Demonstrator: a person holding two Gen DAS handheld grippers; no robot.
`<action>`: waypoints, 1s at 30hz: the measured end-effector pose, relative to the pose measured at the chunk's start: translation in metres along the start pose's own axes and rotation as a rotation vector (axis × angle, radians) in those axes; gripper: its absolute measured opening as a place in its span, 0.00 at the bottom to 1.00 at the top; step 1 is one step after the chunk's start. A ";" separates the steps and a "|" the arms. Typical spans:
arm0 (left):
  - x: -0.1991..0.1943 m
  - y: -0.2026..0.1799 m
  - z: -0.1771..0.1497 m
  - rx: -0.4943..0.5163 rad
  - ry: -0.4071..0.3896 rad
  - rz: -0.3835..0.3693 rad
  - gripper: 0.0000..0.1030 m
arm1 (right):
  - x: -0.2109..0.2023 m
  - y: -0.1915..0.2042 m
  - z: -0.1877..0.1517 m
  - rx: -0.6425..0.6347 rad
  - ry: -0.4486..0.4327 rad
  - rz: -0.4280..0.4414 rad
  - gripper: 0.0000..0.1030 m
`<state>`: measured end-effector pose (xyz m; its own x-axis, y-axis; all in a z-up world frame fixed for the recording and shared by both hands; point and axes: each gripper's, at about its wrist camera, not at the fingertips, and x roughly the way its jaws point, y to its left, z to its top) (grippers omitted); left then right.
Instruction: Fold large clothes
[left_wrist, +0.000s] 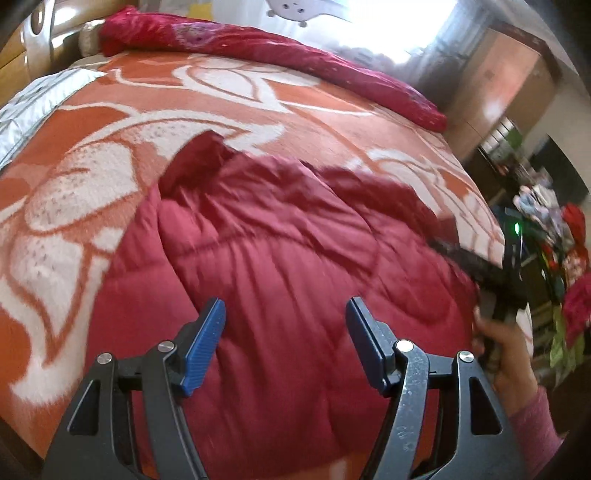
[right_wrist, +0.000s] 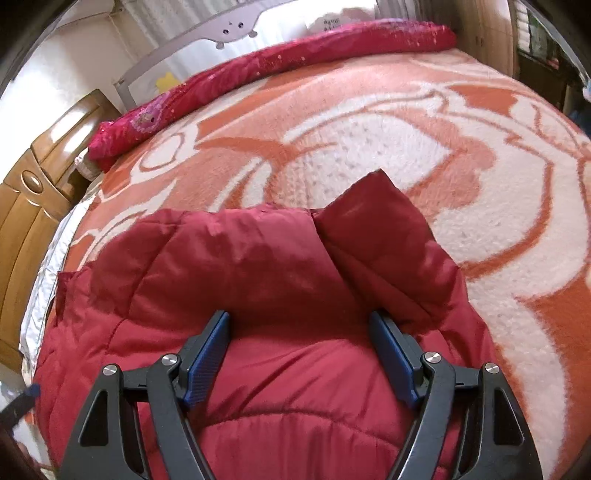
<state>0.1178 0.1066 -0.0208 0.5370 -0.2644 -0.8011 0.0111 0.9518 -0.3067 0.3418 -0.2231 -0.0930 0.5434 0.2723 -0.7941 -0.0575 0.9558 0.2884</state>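
Note:
A dark red quilted puffer jacket (left_wrist: 280, 251) lies spread on the bed, partly folded, with a sleeve end poking toward the bed's middle. It also fills the lower half of the right wrist view (right_wrist: 266, 280). My left gripper (left_wrist: 284, 317) is open just above the jacket, holding nothing. My right gripper (right_wrist: 299, 328) is open over the jacket's folded top, empty. In the left wrist view the right gripper's dark body (left_wrist: 491, 273) is blurred at the jacket's right edge, held by a hand.
The bed carries an orange and white floral blanket (left_wrist: 184, 110) (right_wrist: 424, 155). A long crimson rolled cover (left_wrist: 258, 40) (right_wrist: 258, 62) lies along the far edge. A wooden headboard (right_wrist: 33, 206) stands at left. Piled clothes (left_wrist: 561, 266) sit beyond the bed's right side.

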 end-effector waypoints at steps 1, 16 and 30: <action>-0.003 -0.002 -0.004 0.007 0.000 0.003 0.66 | -0.007 0.002 -0.002 -0.007 -0.015 0.004 0.78; 0.010 -0.025 -0.047 0.107 0.026 0.042 0.66 | -0.071 0.035 -0.094 -0.276 0.036 -0.005 0.78; 0.013 -0.030 -0.050 0.128 0.033 0.125 0.69 | -0.072 0.017 -0.114 -0.193 0.061 -0.005 0.78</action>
<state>0.0824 0.0673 -0.0477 0.5127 -0.1458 -0.8461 0.0549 0.9890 -0.1372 0.2061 -0.2142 -0.0921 0.4925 0.2677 -0.8281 -0.2172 0.9592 0.1809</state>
